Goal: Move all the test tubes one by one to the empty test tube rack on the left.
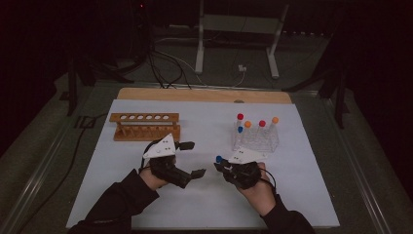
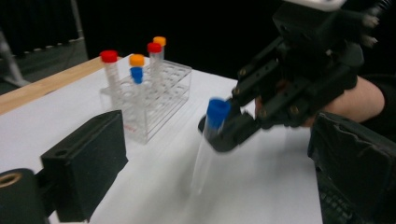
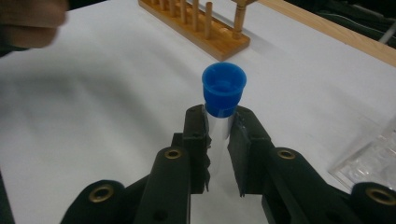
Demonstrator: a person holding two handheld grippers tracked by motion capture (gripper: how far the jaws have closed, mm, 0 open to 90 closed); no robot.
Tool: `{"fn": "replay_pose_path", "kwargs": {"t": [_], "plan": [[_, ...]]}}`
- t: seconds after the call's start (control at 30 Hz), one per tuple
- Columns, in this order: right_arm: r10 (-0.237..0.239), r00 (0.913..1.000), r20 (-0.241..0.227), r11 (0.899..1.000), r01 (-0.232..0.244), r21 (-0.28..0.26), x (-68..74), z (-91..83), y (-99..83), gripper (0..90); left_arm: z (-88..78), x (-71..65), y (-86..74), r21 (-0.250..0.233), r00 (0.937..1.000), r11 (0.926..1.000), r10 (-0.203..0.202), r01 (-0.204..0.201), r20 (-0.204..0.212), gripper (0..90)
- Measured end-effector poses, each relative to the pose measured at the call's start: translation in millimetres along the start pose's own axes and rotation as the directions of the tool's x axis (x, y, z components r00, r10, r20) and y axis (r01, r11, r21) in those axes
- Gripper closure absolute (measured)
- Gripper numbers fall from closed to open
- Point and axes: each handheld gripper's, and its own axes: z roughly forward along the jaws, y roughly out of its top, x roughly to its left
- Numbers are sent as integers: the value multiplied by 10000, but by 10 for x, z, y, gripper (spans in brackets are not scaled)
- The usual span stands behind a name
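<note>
Right gripper (image 3: 218,135): jaws pinched on the blue-capped tube (image 3: 223,93) just under the cap, probably to leave the clear body free for seating in a hole.
Blue-capped tube: held upright above the white counter (image 1: 204,195), between the two racks, near the clear rack (image 1: 256,139).
Left gripper (image 1: 195,158): jaws spread wide with nothing between them, aimed toward the tube; seemingly readied to receive or steady it.
Clear rack: stands at the right of the counter, close to the right hand, carrying two red-capped, two orange-capped and one blue-capped tube upright.
Wooden rack (image 1: 145,126): stands empty at the left, holes facing up; likely the destination, judged from its bare holes and the tube carried between the racks.
Hidden: lower end of the held tube, blurred in the left gripper view and cut off behind the jaws in the right gripper view.
Hard to make out: any contents in the tubes; which holes of the clear rack are filled; dim background with cables and a stand.
Cut off: far end of the wooden rack in the right gripper view; both forearms at the bottom of the high view.
</note>
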Motion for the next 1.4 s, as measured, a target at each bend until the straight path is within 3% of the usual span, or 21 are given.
{"fn": "replay_pose_path", "kwargs": {"t": [0.2,0.4,0.83,1.13,1.4], "plan": [[-79,9999,-118,10000,78,-52,38,3,12,766,166,-2,31,190,9997,9996,217,-219,134,195],[-32,9998,-177,10000,31,-55,37,8,10,766,284,3,29,216,9995,9994,277,-280,130,410],[37,9999,-119,10000,-38,-68,17,-6,17,766,412,-33,39,773,9954,9926,913,-934,298,742],[201,9996,-213,9997,-204,-165,-11,-14,10,753,418,-7,49,699,9943,9921,1029,-1045,263,776],[504,9987,89,9954,-495,-818,-77,-125,12,511,332,63,104,642,9946,9925,1042,-1041,11,778]]}}
